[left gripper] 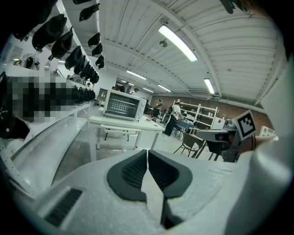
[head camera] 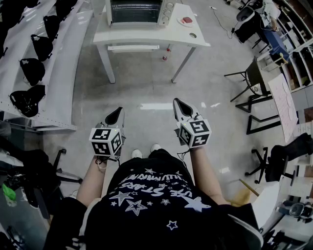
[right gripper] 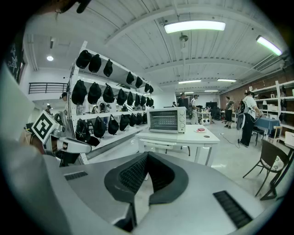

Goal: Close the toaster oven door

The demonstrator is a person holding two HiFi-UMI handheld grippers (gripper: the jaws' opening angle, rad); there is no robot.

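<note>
Shelving (head camera: 61, 73) with black bags (head camera: 32, 70) flanks table (head camera: 146, 37) bearing toaster oven (head camera: 136, 10).

A white tabletop (head camera: 146, 35) stands on the grey floor (head camera: 146, 93) at 12 o'clock in the head view, with a toaster oven (head camera: 137, 10) along its far edge. At the oven's 3 o'clock lies a small red object (head camera: 187, 20) on a white dish (head camera: 181, 23). A round hole (head camera: 193, 35) sits at the dish's 5 o'clock.

All three views toward one far toaster oven (right gripper: 167, 120)
</note>
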